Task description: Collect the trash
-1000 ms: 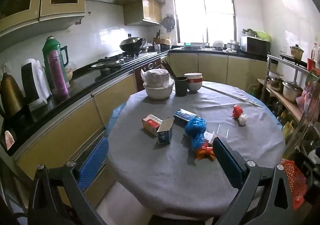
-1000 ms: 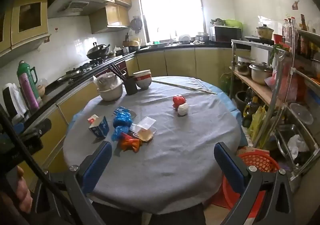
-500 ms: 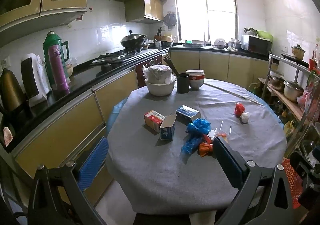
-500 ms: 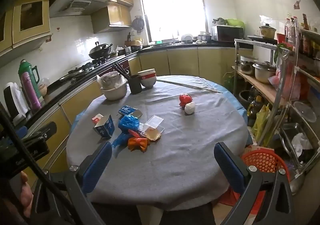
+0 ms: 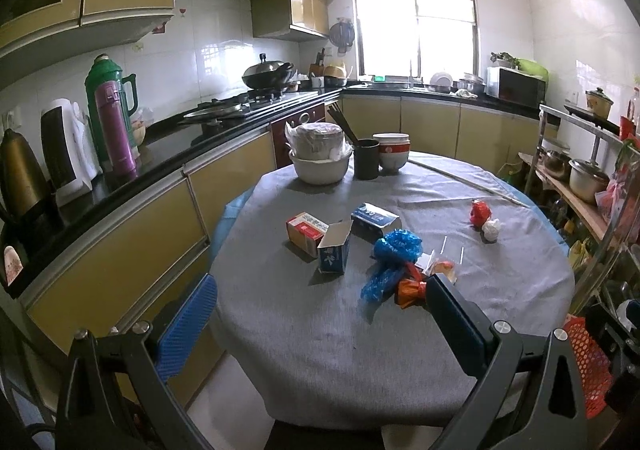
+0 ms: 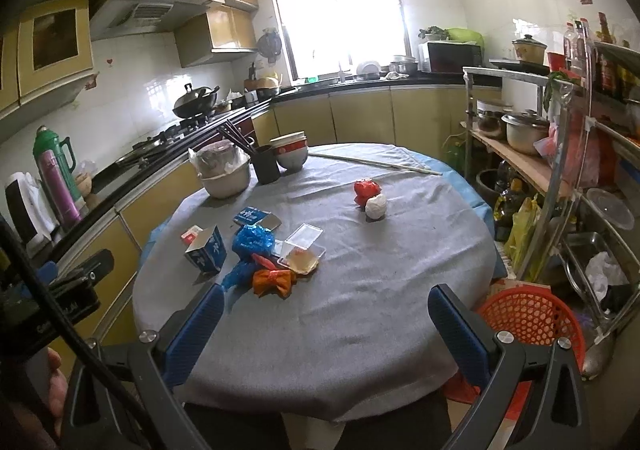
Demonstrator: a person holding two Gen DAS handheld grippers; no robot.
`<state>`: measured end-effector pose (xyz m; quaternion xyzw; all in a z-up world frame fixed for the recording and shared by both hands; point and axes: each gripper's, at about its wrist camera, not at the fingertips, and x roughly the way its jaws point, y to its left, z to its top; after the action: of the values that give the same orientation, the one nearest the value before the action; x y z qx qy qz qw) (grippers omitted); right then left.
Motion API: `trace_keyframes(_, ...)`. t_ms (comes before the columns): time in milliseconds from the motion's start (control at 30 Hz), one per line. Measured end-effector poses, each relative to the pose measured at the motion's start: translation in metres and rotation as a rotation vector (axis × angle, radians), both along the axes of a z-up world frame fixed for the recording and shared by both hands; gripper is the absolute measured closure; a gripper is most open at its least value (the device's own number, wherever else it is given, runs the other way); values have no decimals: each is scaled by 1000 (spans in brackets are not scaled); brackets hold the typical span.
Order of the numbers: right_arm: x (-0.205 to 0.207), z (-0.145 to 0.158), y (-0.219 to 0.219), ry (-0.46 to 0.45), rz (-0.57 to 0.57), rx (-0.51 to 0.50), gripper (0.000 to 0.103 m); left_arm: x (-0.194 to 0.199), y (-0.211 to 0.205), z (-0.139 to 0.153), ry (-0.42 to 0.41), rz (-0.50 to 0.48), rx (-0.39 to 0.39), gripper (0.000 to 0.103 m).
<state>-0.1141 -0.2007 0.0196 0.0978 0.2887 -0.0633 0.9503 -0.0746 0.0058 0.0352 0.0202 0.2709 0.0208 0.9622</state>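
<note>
Trash lies on a round grey-clothed table (image 5: 320, 330) (image 6: 360, 310): a blue plastic bag (image 5: 394, 250) (image 6: 252, 240), an orange wrapper (image 5: 410, 288) (image 6: 274, 282), a clear plastic box (image 6: 302, 250), an open blue carton (image 5: 334, 252) (image 6: 206, 250), a red-and-white box (image 5: 306, 230), a flat blue packet (image 5: 374, 217) (image 6: 256, 217), and a red wad (image 5: 480, 211) (image 6: 366, 187) beside a white wad (image 5: 492, 228) (image 6: 376, 205). My left gripper (image 5: 320, 310) and right gripper (image 6: 324, 326) are open and empty, held before the table's near edge.
A red mesh basket (image 6: 528, 316) (image 5: 588, 362) stands on the floor right of the table. Bowls (image 5: 320, 165), a chopstick cup (image 5: 366, 159) and a long stick sit at the far side. A counter with flasks (image 5: 114, 117) runs left; a shelf rack (image 6: 560, 169) stands right.
Both grippers have drawn back and up a little from the table, so the trash sits farther off in both views. Nothing was taken hold of.
</note>
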Motion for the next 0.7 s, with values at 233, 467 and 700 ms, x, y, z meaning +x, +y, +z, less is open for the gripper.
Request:
trace_keyframes(233,1,-3,2,4,11,7,0,1,0,-2,-1,5,-10,0)
trace_keyframes(467,4,-5,4,16,20,10,0,4,3,-4,7,9,-17,0)
trace_keyframes(700,7,-6,8,23,33,10,0,4,3,-5,9,11,-17,0)
